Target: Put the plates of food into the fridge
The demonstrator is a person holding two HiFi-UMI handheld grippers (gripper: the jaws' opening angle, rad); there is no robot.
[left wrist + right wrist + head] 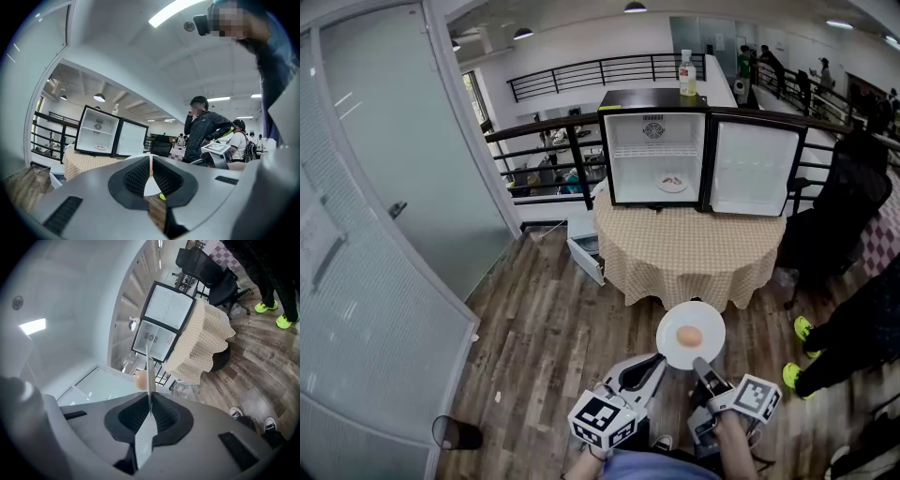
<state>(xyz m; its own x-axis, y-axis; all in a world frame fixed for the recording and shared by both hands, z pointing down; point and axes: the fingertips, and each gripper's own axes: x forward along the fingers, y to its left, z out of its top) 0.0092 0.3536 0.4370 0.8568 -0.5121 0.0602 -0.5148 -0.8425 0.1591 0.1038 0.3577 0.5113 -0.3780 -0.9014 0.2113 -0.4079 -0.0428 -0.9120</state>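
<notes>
My right gripper (700,364) is clamped on the near rim of the white plate (713,322), and that one pinch is all that carries it. My left gripper (651,362) is closed on nothing, just beside the plate, so it gives no support. The plate hangs over the wooden floor (534,347), well short of the desk (694,248) where the fridge (629,150) stands with its door (754,169) swung open.

The main worry is the round, pale orange piece of food (688,337) in the middle of the plate (it looks like something that rolls). If my wrist dips or I jolt while walking, it could run to the edge and drop, or the plate could pivot in the grip.

Another plate (672,184) already sits on the fridge floor, so mine may knock it, or catch the shelf (656,151) above.

A person stands to my right, yellow-green shoes (804,328) near my path; a bump there could spill everything.
</notes>
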